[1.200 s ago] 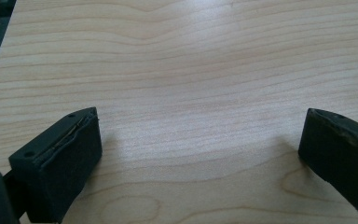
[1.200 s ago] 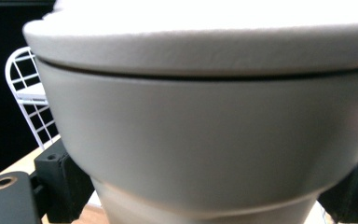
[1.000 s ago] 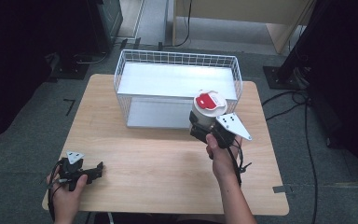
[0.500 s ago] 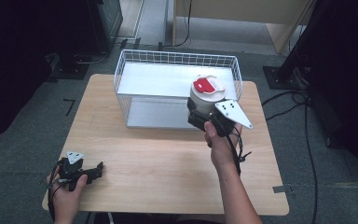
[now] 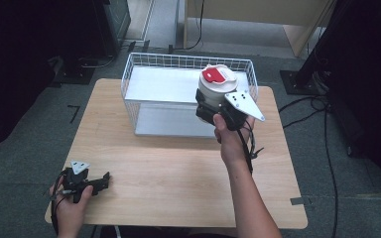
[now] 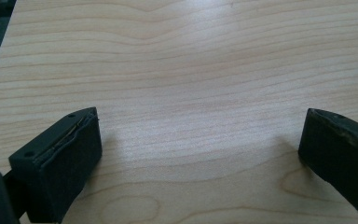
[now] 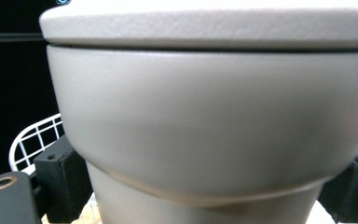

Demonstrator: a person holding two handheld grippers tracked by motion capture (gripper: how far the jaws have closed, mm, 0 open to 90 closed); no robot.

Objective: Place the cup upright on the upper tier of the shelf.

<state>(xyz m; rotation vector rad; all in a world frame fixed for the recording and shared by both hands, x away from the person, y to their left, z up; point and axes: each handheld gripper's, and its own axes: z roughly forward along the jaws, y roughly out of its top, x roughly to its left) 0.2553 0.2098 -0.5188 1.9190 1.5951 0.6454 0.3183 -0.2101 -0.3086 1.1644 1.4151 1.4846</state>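
From above, we see our right gripper (image 5: 212,110) clamped on a grey cup (image 5: 215,89) with a white lid and a red tab, holding it upright in the air over the front right part of the wire basket (image 5: 144,62), which stands at the far side of the table (image 5: 178,168). The right hand (image 5: 232,141) reaches forward from the bottom edge, and the gripper's grey plate sits just right of the cup. Our left gripper (image 5: 104,179) rests low at the table's near left corner, held in the left hand (image 5: 72,198), well apart from the basket. In the left gripper view the two black jaws stand wide apart with bare wood (image 6: 191,93) between them — nothing is held. In the right gripper view the cup (image 7: 205,121) looms close, its lid rim across the top; the jaws press against its narrower lower body on either side — and a bit of the basket (image 7: 35,140) shows at the left behind it.
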